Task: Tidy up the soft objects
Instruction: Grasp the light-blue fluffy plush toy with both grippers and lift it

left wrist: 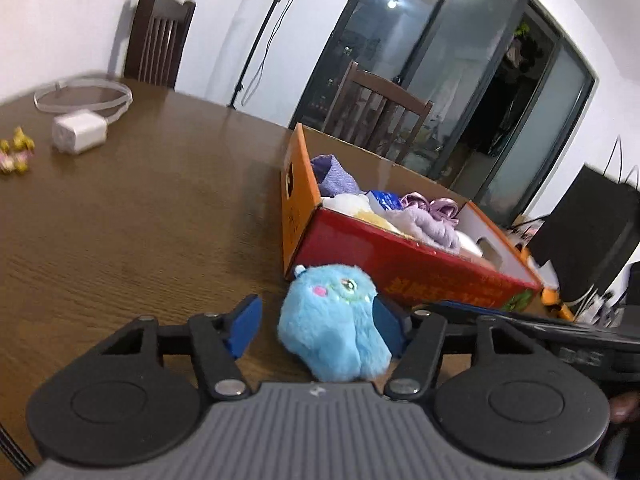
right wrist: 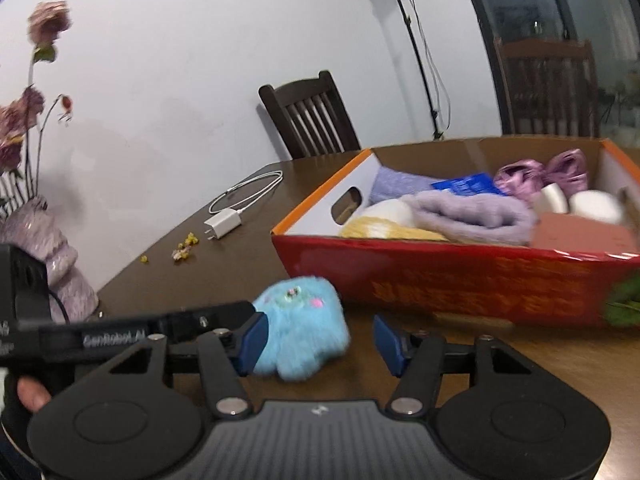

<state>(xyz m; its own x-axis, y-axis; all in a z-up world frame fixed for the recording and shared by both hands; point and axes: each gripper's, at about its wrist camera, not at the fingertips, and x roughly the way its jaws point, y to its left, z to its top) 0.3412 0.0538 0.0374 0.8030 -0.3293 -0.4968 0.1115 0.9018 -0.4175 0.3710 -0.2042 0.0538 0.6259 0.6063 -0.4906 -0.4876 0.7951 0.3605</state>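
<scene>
left wrist view: my left gripper is straddling the blue plush toy beside the red box, jaws released, right pad touching. right wrist view: my right gripper is gaping too; i'm thinking one centred squeeze works best.

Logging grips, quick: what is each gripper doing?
Left gripper: open around the blue plush toy.
Right gripper: open beside the toy.

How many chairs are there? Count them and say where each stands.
2. First chair at the table's far left edge; second chair behind the box. Others may be out of view.
</scene>
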